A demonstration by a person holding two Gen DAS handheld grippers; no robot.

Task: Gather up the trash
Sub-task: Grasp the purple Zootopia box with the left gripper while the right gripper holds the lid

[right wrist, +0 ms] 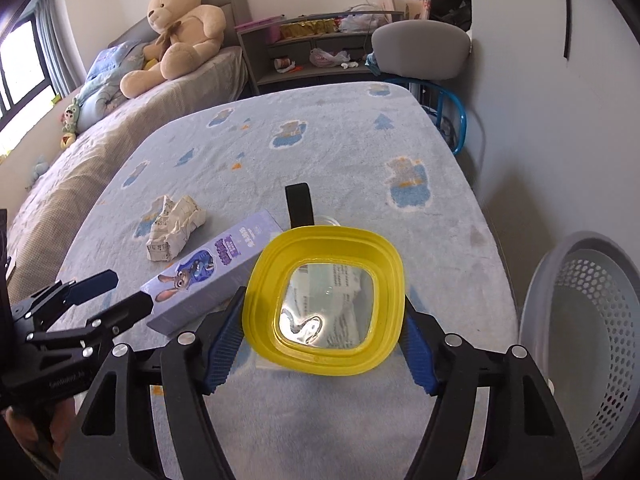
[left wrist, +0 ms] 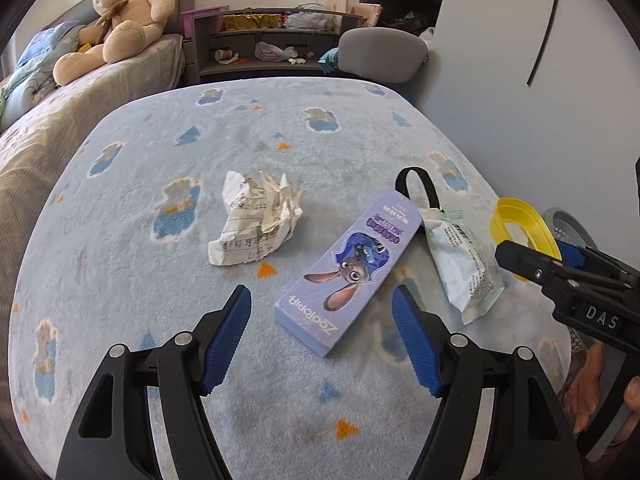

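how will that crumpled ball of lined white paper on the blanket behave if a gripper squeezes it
The crumpled ball of lined white paper is loosely wadded with open folds, so it will probably crush inward rather than resist. It looks very light for its bulk. Its irregular creases and the fuzzy light blue blanket suggest it would scoot or tumble, not roll.

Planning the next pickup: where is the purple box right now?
Left wrist view: the purple box lies on the blanket, between crumpled paper and white wrapper.
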